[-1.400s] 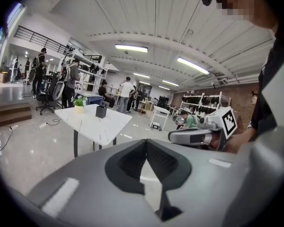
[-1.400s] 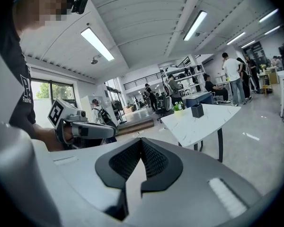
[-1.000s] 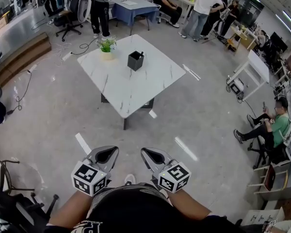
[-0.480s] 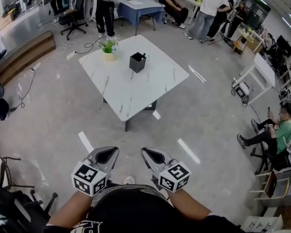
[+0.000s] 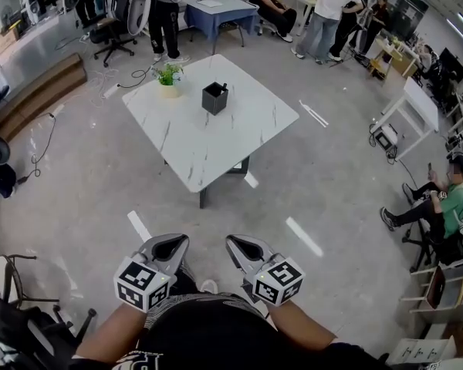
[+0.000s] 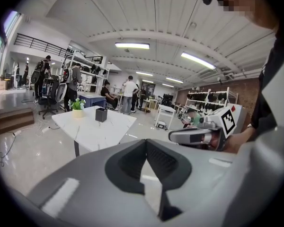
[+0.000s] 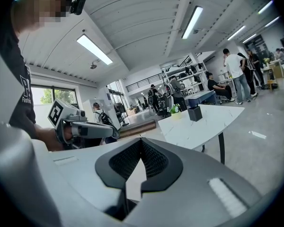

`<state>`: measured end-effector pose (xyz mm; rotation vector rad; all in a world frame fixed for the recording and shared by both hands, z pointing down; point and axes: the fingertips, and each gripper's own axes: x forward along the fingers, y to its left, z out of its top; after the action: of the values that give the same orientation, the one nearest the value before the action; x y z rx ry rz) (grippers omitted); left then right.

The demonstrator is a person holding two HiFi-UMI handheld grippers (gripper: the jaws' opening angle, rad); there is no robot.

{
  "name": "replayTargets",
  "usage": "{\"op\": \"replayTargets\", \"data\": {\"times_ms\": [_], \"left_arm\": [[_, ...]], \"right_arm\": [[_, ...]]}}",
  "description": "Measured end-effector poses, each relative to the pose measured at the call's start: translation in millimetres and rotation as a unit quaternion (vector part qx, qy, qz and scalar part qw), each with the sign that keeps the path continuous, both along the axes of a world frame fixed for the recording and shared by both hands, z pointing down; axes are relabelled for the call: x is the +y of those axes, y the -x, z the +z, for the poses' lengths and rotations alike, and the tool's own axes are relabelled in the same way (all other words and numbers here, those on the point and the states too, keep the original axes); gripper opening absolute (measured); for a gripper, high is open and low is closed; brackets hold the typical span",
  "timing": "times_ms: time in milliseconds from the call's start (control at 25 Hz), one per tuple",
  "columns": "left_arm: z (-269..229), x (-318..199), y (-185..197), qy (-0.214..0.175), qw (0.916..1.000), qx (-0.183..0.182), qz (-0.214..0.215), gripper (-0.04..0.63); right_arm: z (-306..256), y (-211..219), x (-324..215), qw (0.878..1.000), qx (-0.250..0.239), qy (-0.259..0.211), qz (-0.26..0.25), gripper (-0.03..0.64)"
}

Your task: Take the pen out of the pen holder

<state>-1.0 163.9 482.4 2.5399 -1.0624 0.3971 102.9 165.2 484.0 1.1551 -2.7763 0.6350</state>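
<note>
Black pen holder on white marble table

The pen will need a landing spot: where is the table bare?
The table is bare from the pen holder to its near corner, and to the holder's right. Only the far-left corner is taken, by the potted plant.

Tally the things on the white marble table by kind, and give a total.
pen holder: 1
pen: 1
potted plant: 1
Total: 3
</note>
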Motion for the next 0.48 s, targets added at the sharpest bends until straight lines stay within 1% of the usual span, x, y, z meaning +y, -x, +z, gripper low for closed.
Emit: {"op": "replayTargets", "data": {"times_ms": [200, 480], "left_arm": [[7, -8, 0, 0.002, 1.0, 0.005, 0.005, 0.057], [1, -27, 1, -0.008, 0.9998, 0.016, 0.009, 0.057]], "right_arm": [[3, 2, -4, 1.0, 0.005, -0.002, 0.001, 0.0], [-1, 6, -18, 1.0, 0.015, -0.007, 0.003, 0.0]]}}
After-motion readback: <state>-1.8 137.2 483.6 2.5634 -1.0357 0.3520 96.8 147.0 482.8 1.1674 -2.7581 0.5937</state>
